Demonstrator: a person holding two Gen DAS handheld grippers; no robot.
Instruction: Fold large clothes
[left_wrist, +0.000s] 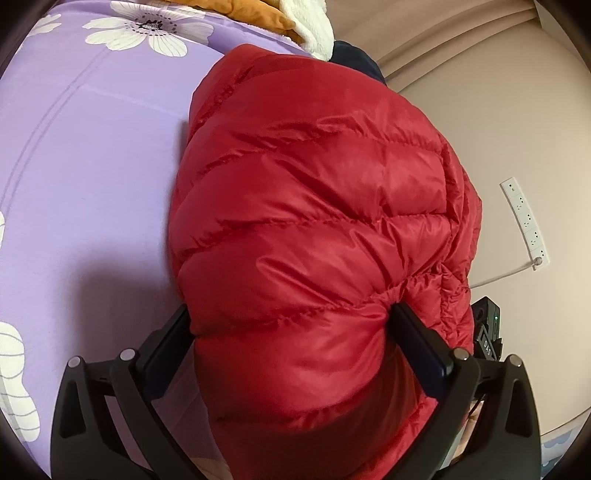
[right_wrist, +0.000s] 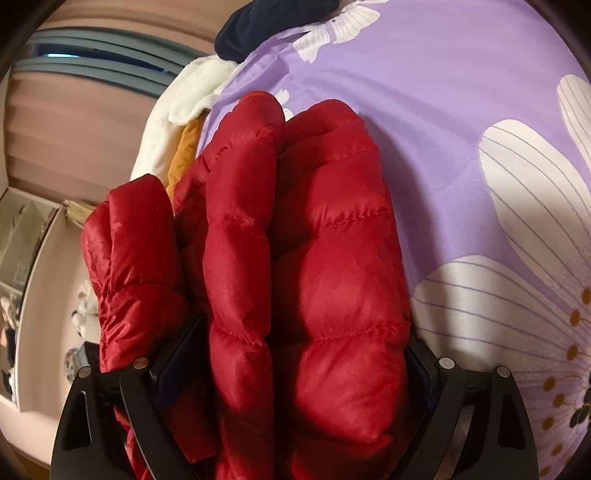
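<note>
A red quilted puffer jacket (left_wrist: 314, 206) lies folded and bunched on a purple bed sheet with white flowers (left_wrist: 92, 166). My left gripper (left_wrist: 291, 314) is shut on a thick bunch of the jacket, its black fingers (left_wrist: 417, 339) pressing both sides. In the right wrist view the same red jacket (right_wrist: 314, 258) fills the middle, in several puffy folds. My right gripper (right_wrist: 303, 343) is shut on those folds, with one sleeve-like fold (right_wrist: 133, 266) hanging outside its left finger. The sheet (right_wrist: 461, 110) lies behind.
A pile of other clothes, orange (left_wrist: 255, 14), white fleece (left_wrist: 306, 22) and dark navy (right_wrist: 266, 26), sits at the bed's far end. A white power strip (left_wrist: 524, 225) is on the wall. Shelving (right_wrist: 33, 258) stands beside the bed.
</note>
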